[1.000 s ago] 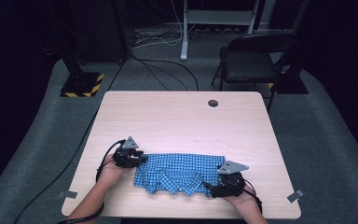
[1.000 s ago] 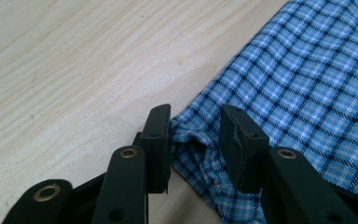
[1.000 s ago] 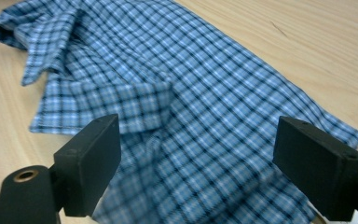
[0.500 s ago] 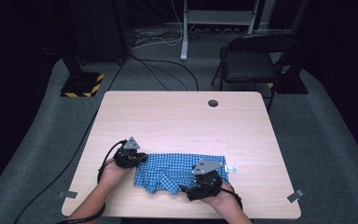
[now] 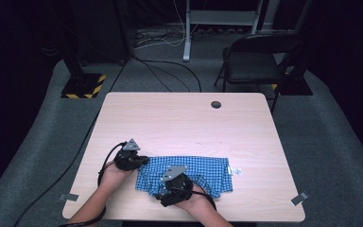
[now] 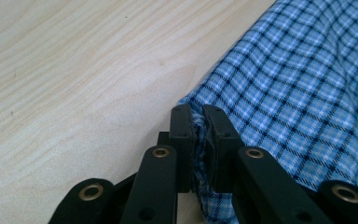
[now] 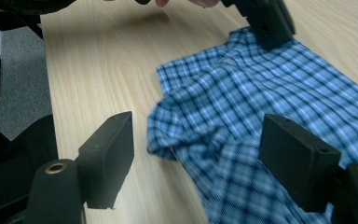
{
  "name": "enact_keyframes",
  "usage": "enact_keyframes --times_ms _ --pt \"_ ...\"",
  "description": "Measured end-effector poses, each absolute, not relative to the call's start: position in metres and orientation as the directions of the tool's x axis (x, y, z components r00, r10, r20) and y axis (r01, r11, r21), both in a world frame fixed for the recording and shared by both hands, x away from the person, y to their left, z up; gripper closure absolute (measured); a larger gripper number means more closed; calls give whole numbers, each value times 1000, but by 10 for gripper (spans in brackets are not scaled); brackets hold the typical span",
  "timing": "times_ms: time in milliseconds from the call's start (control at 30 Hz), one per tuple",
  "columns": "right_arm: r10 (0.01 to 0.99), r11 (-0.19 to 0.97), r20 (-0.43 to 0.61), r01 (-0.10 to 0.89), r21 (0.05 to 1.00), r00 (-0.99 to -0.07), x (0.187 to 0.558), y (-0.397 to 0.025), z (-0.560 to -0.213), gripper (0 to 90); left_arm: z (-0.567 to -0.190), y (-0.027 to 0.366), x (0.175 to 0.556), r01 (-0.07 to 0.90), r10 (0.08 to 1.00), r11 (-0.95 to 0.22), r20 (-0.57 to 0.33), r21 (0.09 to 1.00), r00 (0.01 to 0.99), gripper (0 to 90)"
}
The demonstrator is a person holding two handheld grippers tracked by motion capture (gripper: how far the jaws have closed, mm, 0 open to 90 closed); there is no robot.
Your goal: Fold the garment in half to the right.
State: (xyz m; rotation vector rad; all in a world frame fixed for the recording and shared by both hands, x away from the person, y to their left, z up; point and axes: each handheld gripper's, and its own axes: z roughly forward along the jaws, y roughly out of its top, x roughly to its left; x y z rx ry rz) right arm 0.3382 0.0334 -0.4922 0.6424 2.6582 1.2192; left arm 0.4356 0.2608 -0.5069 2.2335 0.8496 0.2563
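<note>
Desk (image 5: pixel 184 118): light wood, bare except near its front edge. No containers anywhere on it, so nothing to report there.

Blue checked shirt (image 5: pixel 189 172): lies near the front edge, spread flat to the right, rumpled at its near-left corner (image 7: pixel 168 135).

Left gripper (image 6: pixel 198 135): jaws nearly closed, pinching the shirt's far-left edge, cloth bunched between them. In the high view it sits at the shirt's left end (image 5: pixel 139 160).

Right gripper (image 7: pixel 196 154): jaws wide apart, holding nothing, hovering over the rumpled corner. In the high view it's above the shirt's near edge (image 5: pixel 163 191).

Step looks like folding or straightening the left side. Advice:
- keep the left pinch as anchor, don't tug
- bring the right down onto the corner itself, both layers, not the loose fold beside it
- close fully before lifting
- move both together so the edge stays taut
</note>
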Motion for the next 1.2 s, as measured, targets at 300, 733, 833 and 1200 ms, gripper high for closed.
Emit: enact_keyframes --times_ms 300,733,833,1200 --pt "401 611 -1 266 746 -916 333 58 -496 257 -498 260 433 501 641 -501 -87 705 763 828" --pt "380 654 -5 265 709 -925 347 94 -510 415 -501 263 435 509 642 -497 -98 703 761 827" --pt "398 659 4 289 694 -918 350 97 -513 427 -502 263 436 511 641 -497 -100 701 761 827" --pt "429 674 -66 271 687 -901 349 104 -519 524 -503 263 436 511 641 -500 -99 699 761 827"
